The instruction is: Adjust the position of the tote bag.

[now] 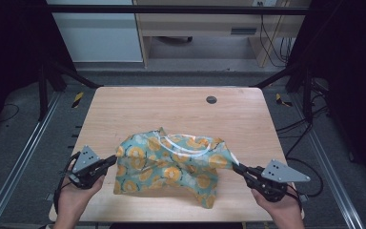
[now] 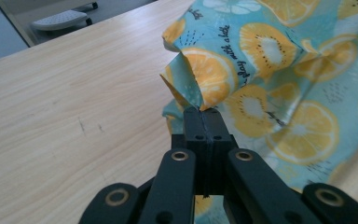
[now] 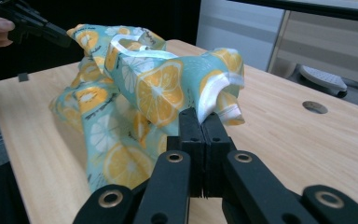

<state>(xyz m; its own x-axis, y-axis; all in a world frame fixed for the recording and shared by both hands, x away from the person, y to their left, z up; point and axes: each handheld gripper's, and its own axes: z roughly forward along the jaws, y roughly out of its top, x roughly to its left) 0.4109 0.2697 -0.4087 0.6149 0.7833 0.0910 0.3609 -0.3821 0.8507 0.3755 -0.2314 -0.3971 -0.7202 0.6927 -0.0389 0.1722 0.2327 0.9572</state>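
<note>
As we read the scene from the near edge outward, we find the left gripper (image 1: 110, 162) and the right gripper (image 1: 237, 168) set apart at opposite sides of a fruit-print fabric bag (image 1: 171, 164), which we judge is done to stretch the cloth between two held points so it can be spread or straightened. In the left gripper view, the jaws stand fully closed on a folded corner of the bag (image 2: 200, 88), no gap visible between them. In the right gripper view, the jaws are likewise pressed together, pinching a white-trimmed edge of the bag (image 3: 214, 100). Between the two grips the bag rises off the tabletop (image 1: 138, 107) in a crumpled ridge, its lower folds resting on the wood. Its white handle (image 1: 183, 148) lies across the top. Farther off, a dark round grommet (image 1: 211, 99) sits in the tabletop, well apart from the bag.
</note>
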